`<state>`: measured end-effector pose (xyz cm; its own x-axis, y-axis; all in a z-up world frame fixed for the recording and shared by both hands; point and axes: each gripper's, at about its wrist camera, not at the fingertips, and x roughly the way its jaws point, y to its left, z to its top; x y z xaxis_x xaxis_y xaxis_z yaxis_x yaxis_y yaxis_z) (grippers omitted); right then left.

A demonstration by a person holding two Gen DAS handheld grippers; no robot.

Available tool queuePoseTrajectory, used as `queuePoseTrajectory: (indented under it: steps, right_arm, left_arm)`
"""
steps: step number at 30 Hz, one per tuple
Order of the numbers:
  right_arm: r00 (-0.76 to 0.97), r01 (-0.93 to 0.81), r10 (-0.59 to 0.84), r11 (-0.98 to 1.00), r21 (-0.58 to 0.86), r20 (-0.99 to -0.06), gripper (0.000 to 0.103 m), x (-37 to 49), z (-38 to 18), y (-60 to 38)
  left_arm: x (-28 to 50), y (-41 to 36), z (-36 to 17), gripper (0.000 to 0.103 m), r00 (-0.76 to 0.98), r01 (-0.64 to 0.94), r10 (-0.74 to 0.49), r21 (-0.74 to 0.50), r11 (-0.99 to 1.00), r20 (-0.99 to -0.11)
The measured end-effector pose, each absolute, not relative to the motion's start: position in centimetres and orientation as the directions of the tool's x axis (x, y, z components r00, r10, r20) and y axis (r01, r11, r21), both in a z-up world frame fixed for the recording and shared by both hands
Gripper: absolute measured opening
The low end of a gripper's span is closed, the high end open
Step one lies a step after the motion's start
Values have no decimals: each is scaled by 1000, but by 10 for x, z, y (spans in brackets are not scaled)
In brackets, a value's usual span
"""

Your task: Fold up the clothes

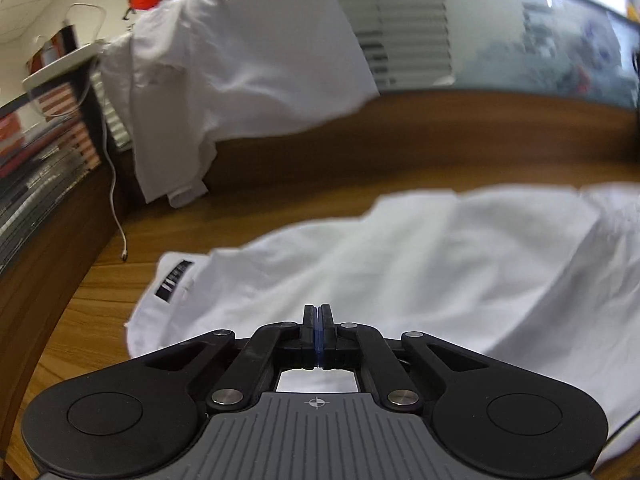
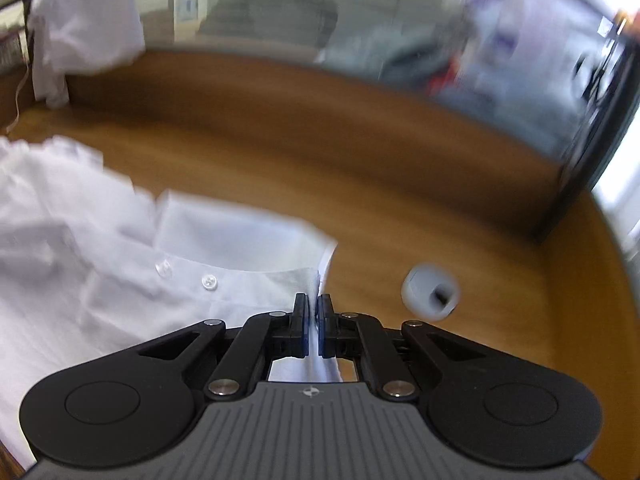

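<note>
A white shirt (image 1: 400,260) lies rumpled on the wooden table (image 1: 400,152), with a black label (image 1: 174,280) at its left end. My left gripper (image 1: 318,310) is over it with the blue pads pressed together; the cloth runs right under the tips, so the pinch itself is hidden. In the right wrist view the same shirt (image 2: 80,260) shows its collar (image 2: 240,240) and two buttons (image 2: 208,281). My right gripper (image 2: 314,300) is shut on the shirt's edge beside the collar, with a strip of white cloth between the pads.
A second white garment (image 1: 240,80) hangs over something at the table's back left, also visible as the hanging garment (image 2: 84,20). A white cable (image 1: 116,208) dangles beside it. A small white round object (image 2: 430,294) sits on the table (image 2: 320,160) to the right of my right gripper.
</note>
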<state>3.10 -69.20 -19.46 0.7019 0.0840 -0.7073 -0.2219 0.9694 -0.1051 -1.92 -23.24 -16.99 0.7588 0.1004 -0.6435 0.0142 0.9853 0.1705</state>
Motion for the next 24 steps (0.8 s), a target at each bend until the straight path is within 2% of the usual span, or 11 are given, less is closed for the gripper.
queuePoseTrajectory:
  steps: [2, 4, 6, 8, 16, 17, 19, 20, 21, 24]
  right_arm:
    - [742, -223, 85, 967, -125, -665, 5, 27, -171, -691]
    - [764, -234, 92, 962, -142, -639, 5, 29, -154, -685]
    - [784, -245, 98, 956, -160, -613, 5, 31, -138, -679]
    - [801, -253, 105, 951, -175, -590, 5, 33, -123, -674]
    - [805, -254, 92, 946, -200, -586, 5, 46, -111, -668]
    - [806, -250, 88, 947, -201, -585, 5, 43, -109, -667]
    - [808, -241, 80, 949, -203, -584, 5, 38, -105, -665]
    - [808, -237, 77, 950, -203, -584, 5, 38, -105, -667]
    - [808, -233, 73, 951, -204, -585, 5, 38, -105, -669]
    - [805, -225, 63, 952, -206, -590, 5, 36, -104, -673]
  left_arm:
    - [-18, -231, -165, 3, 755, 50, 58, 145, 988, -653]
    - [-18, -233, -162, 9, 750, 101, 17, 140, 985, -661]
    - [-21, -242, -164, 40, 740, 169, -19, 158, 973, -672]
    - [-26, -252, -168, 52, 732, 236, -54, 179, 955, -679]
    - [-23, -288, -207, 58, 671, 387, -61, 278, 879, -739]
    - [-21, -292, -211, 58, 669, 391, -55, 287, 875, -741]
    - [-17, -299, -217, 39, 679, 390, -47, 306, 868, -732]
    - [-16, -301, -218, 14, 690, 385, -44, 315, 868, -722]
    - [-14, -301, -217, 2, 697, 373, -45, 309, 875, -715]
    - [-15, -294, -199, 2, 754, 311, -36, 309, 899, -656]
